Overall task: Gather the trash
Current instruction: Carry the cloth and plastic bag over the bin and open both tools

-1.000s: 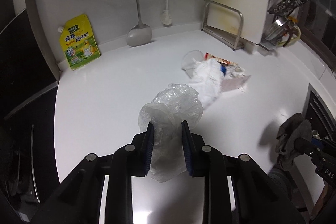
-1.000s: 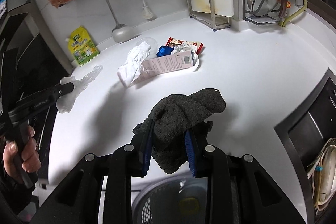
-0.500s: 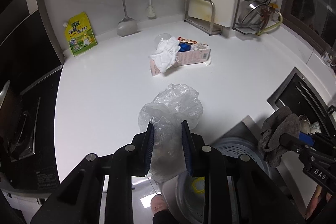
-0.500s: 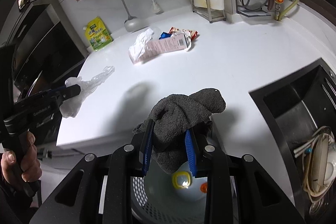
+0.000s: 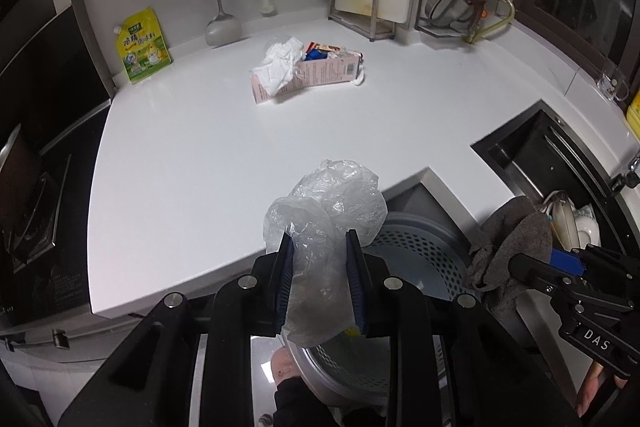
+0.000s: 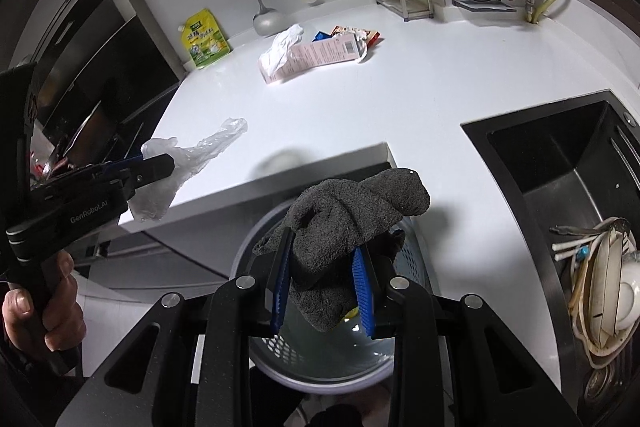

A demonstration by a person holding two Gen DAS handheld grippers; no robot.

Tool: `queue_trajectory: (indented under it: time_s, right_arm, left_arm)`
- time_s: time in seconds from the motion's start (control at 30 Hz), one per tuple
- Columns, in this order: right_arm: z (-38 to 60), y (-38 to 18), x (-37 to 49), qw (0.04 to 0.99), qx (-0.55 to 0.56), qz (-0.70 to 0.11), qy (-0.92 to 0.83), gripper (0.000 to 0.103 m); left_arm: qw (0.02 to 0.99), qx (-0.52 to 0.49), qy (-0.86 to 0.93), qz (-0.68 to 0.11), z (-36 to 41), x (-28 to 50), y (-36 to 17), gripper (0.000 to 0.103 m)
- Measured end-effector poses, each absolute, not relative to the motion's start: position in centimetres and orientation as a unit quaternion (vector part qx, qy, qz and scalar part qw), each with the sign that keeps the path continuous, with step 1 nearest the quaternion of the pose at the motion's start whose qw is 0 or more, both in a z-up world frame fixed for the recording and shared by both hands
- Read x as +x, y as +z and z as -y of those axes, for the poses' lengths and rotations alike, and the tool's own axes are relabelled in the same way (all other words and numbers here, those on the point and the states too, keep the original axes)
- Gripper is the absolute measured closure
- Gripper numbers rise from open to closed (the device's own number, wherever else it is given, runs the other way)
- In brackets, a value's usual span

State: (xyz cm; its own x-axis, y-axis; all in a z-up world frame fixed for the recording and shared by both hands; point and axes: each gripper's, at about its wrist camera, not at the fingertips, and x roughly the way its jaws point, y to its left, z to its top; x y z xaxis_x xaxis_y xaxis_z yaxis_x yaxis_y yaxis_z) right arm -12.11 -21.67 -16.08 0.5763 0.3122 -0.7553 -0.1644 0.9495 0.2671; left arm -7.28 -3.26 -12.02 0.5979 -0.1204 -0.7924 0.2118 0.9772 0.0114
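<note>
My left gripper is shut on a crumpled clear plastic bag and holds it over the near edge of the white counter, above the rim of a perforated grey bin. My right gripper is shut on a dark grey cloth and holds it over the same bin, which stands on the floor below the counter. The left gripper with the bag shows at the left of the right wrist view. The cloth shows at the right of the left wrist view.
More trash lies far back on the counter: a pink carton, white crumpled paper and wrappers. A yellow pouch leans on the wall. A black sink with dishes is at the right, a stove at the left.
Both grippers have pulled back from the counter and risen, each keeping its hold. The bin has come into view below them, and the trash pile now looks farther away.
</note>
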Motion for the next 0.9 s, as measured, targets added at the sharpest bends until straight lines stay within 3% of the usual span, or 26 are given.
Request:
queue_trajectory:
  time_s: [0.9]
  right_arm:
    - [21.0,-19.5,-14.2,0.863,0.068,-0.481,0.14,0.076]
  left_arm:
    - [0.859,0.05,-0.102,-0.5,5.0,-9.9,-16.4,0.078]
